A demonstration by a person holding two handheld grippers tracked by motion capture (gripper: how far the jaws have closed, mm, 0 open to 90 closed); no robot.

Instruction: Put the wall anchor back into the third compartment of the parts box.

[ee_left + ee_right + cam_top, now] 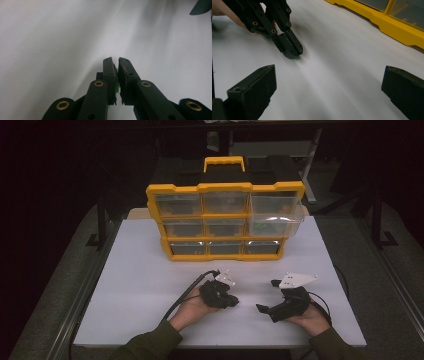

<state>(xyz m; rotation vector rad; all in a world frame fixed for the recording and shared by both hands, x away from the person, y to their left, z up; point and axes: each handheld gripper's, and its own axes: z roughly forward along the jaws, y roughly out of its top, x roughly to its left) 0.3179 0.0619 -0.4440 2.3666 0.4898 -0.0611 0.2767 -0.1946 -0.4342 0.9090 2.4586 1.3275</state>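
My left gripper (233,302) (117,60) rests low on the white table (140,285), near the front centre. Its jaws are shut on a small green piece (116,86), a thin sliver between the pads. The right gripper view shows those tips (293,53) touching the table, with the green piece (297,58) peeking out beneath them. To its right lies my right gripper (268,296) (329,71), jaws wide open with nothing but bare table between them. It points toward the left gripper.
A yellow organizer (225,187) with clear drawers and a black top handle stands at the back of the table. Its middle-right drawer (275,225) is pulled out and holds green bits. The organizer's yellow base (392,25) crosses the right gripper view's upper right.
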